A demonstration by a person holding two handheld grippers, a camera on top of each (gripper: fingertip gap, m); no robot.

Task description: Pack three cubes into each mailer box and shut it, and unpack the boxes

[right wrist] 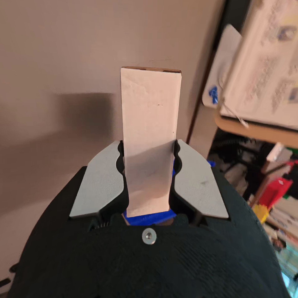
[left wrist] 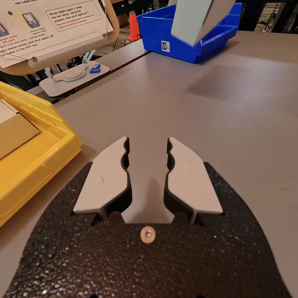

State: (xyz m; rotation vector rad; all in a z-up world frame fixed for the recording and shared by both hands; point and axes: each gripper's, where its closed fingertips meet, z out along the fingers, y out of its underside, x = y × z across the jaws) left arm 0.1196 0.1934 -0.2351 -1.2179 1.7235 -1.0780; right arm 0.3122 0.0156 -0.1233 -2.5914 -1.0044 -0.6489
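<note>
Fingers of the right gripper (right wrist: 149,143) clench a white mailer box (right wrist: 150,129) above the worktop (left wrist: 193,112); the left gripper (left wrist: 148,140) hangs released beside the yellow bin (left wrist: 48,158).

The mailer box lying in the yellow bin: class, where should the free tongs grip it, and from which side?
Grip the mailer box by its exposed right edge, coming from above, since the yellow bin walls block sideways approach. The left tongs are open.

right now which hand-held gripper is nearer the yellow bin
Left. The left hand-held gripper is open, low over the table just beside the yellow bin. The right hand-held gripper holds a white mailer box up over the blue bin.
</note>
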